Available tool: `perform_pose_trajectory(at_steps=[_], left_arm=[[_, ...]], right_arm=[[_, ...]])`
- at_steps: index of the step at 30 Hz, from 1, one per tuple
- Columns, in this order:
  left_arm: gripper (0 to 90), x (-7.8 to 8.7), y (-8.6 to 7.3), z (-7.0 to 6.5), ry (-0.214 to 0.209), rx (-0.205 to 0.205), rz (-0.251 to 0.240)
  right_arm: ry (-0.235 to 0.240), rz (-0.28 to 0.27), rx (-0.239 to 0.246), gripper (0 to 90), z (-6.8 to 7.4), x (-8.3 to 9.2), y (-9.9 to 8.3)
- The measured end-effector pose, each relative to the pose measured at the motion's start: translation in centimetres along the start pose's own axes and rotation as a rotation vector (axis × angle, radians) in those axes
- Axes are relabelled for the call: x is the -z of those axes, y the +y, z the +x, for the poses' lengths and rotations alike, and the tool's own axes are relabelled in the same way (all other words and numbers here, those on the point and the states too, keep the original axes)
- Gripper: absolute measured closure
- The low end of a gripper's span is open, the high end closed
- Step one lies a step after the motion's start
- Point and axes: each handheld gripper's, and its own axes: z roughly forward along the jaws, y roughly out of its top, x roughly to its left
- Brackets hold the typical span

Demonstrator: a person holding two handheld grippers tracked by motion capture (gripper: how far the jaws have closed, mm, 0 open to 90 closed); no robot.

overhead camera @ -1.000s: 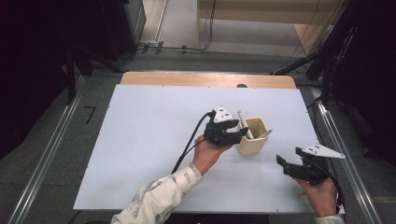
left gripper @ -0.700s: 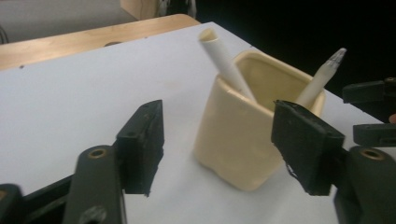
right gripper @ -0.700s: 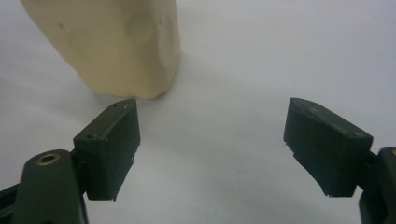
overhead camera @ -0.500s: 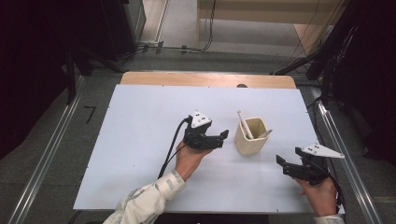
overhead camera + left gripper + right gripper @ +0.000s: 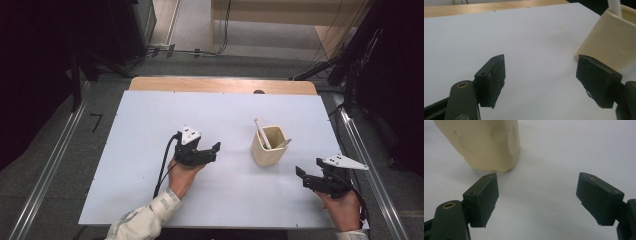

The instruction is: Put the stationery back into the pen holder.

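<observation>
A cream square cup (image 5: 269,146) stands right of the middle of the white table (image 5: 145,125), with a white stick (image 5: 261,132) and a second pale utensil leaning in it. My left gripper (image 5: 216,150) hovers low to the cup's left, a short gap away and pointing at it. Its jaws have just been opening and stand open with nothing between them. In the left gripper view the gripper (image 5: 541,82) spans bare table, the cup (image 5: 606,42) at the upper right. My right gripper (image 5: 301,176) rests open near the front right, aimed at the cup (image 5: 481,142); its jaws (image 5: 536,200) hold nothing.
A wooden strip (image 5: 220,85) runs along the table's far edge. Metal rails (image 5: 47,170) flank both sides, with dark equipment and cables beyond. The left gripper's cable (image 5: 162,172) trails back along the forearm.
The left gripper has drawn away from the cup's rim toward the left and lowered, and its jaws have spread. The cup stays put with its utensils. The right hand has not moved.
</observation>
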Motion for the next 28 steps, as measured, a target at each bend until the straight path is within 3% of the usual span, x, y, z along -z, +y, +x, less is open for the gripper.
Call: perform_pose_trajectory(at_steps=[15,20,28], left_arm=[[21.4,3.6,-1.9,3.4,0.087,0.057,0.012],[21.2,5.3,-3.1,5.5,0.149,0.092,0.044],[21.2,7.9,-4.9,8.5,0.216,0.142,0.049]], right_arm=[[-0.004,0.004,-0.001,16.6,0.1,0.0,-0.1],[-0.003,0.005,-0.002,16.6,0.0,0.0,-0.1],[-0.009,0.0,-0.002,16.4,0.0,0.1,-0.1]])
